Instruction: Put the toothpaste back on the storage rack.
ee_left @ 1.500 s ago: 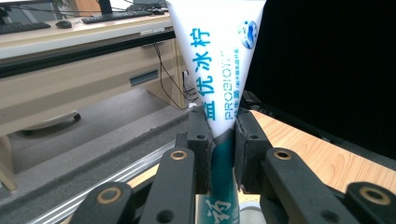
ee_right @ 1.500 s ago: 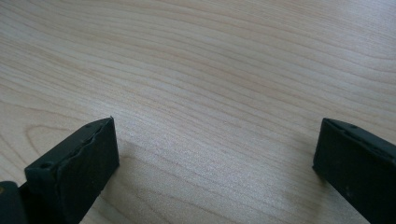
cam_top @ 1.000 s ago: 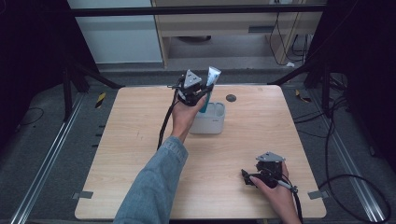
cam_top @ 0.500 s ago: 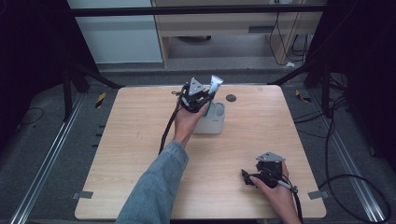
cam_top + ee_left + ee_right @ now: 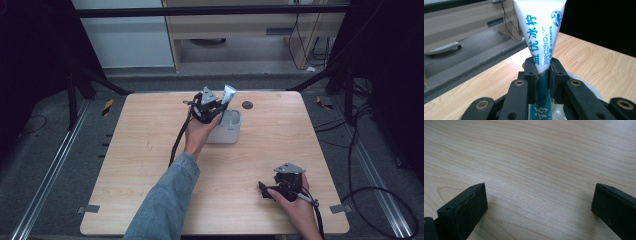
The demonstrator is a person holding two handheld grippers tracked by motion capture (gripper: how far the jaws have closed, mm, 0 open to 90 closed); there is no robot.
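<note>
A white and teal toothpaste tube (image 5: 541, 40) with blue print stands up between the jaws of my left gripper (image 5: 543, 72), which is shut on it. From the high view that gripper (image 5: 212, 106) holds the tube (image 5: 229, 93) over the left rim of a white holder cup (image 5: 227, 131) at the table's back middle. The tube leans to the right. My right gripper (image 5: 263, 191) rests low near the front right of the table. Its black jaws stand wide apart over bare wood (image 5: 539, 170) with nothing between them.
A small dark round disc (image 5: 247, 105) lies on the table behind the cup. The wooden table (image 5: 145, 150) has open surface on its left side and between the two hands. Cables trail off the right edge onto the floor.
My left gripper has shifted slightly with the tube, and the tube now tilts more to the right above the cup. The right gripper has stayed put.
</note>
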